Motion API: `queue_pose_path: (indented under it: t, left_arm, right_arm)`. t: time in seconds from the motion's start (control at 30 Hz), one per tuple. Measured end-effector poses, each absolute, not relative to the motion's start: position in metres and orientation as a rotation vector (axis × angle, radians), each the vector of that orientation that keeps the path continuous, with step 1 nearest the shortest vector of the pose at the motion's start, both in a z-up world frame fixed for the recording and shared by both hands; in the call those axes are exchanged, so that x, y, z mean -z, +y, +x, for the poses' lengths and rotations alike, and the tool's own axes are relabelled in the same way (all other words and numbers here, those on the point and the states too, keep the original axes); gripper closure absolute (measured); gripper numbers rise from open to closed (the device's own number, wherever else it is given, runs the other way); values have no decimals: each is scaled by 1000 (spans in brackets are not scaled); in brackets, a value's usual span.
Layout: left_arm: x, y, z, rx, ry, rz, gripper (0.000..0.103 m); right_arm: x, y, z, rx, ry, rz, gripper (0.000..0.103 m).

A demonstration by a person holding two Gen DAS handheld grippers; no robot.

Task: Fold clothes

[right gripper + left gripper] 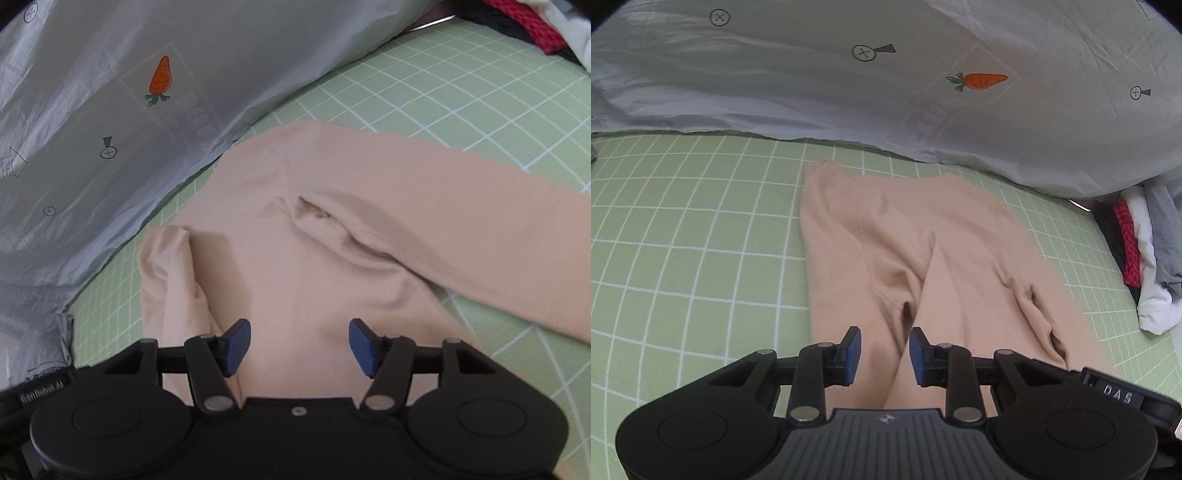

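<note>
On the green checked bed sheet (683, 229), a pair of beige tights (886, 240) lies spread flat, waist toward the grey quilt (775, 85) with its carrot print (982, 80). The left tool (885, 352) hangs over the crotch, its blue pads parted with nothing between them; its body hides the lower legs. A pile of clothes (1145, 258), red, white and grey, is cut off at the right edge. The right tool (300, 345) is spread wide above the tights (332, 229), empty; one leg runs out of view to the right.
</note>
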State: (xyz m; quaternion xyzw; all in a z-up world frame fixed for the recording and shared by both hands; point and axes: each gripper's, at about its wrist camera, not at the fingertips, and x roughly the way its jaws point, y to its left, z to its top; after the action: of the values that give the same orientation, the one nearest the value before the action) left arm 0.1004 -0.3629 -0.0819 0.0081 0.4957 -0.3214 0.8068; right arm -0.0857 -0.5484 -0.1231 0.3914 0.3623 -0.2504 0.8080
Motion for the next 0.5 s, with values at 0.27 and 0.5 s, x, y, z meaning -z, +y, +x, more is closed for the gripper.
queue_pose_path:
  t: [0.27, 0.5]
  left_arm:
    - [91, -403, 117, 749, 1084, 16, 75]
    - [101, -423, 126, 785, 1113, -1, 99]
  right_arm:
    - [127, -567, -89, 607, 826, 740, 38]
    - [128, -562, -79, 597, 851, 678, 34]
